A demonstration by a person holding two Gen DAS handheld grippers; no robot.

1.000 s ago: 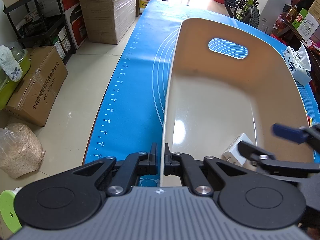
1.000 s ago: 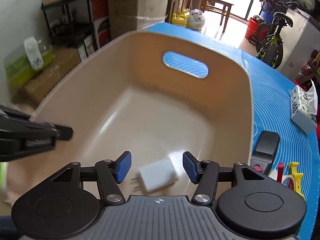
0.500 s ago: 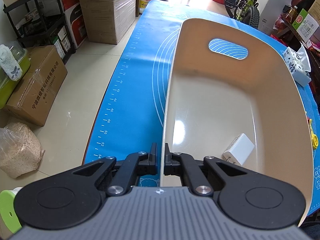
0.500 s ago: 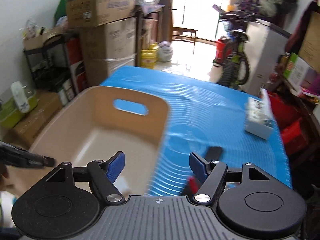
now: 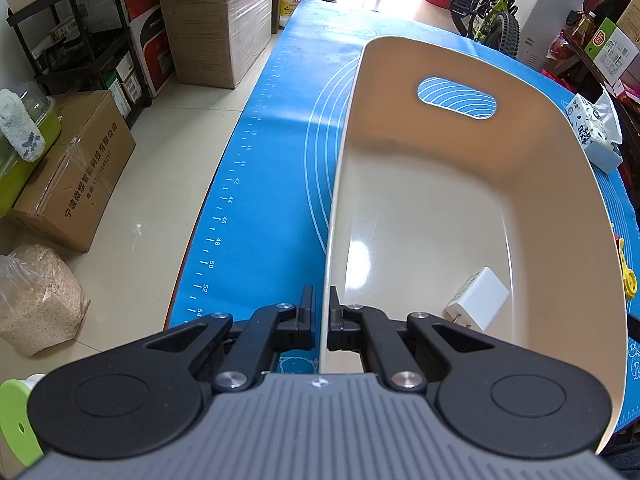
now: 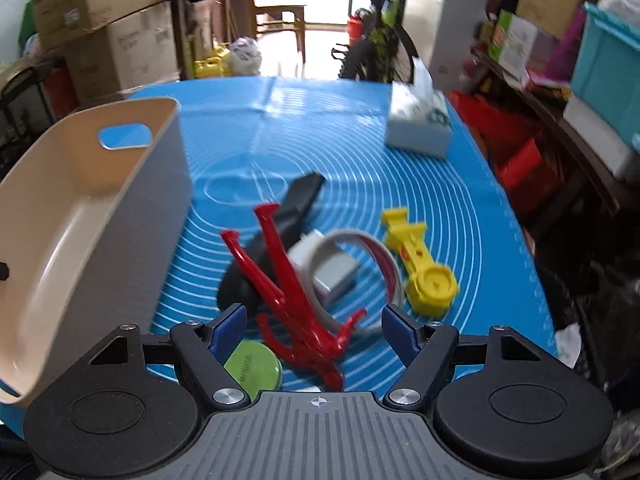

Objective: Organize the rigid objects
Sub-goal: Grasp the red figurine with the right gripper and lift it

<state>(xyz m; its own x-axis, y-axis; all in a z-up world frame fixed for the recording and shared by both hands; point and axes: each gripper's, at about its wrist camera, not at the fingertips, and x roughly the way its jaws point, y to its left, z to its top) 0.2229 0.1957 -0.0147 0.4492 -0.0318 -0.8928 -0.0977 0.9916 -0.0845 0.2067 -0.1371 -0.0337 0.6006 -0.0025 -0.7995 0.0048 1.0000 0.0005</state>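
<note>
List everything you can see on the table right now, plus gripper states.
Bin: 1, beige, left side of mat.
Charger: 1, white, inside bin, near end.
Mat: 1, blue, covering table.
Red tool: 1, red, on mat right of bin, over black object.
Black object: 1, black, under red tool.
Grey block: 1, grey-white, pile centre.
Yellow tool: 1, yellow, right of pile.
Green disc: 1, green, nearest edge.
Tissue box: 1, white, far right.
Left gripper: clamped on bin wall.
Right gripper: open, above pile.

Tissue box [image 6: 418,120], bicycle [image 5: 494,8], possibly cardboard boxes [image 5: 218,20].
</note>
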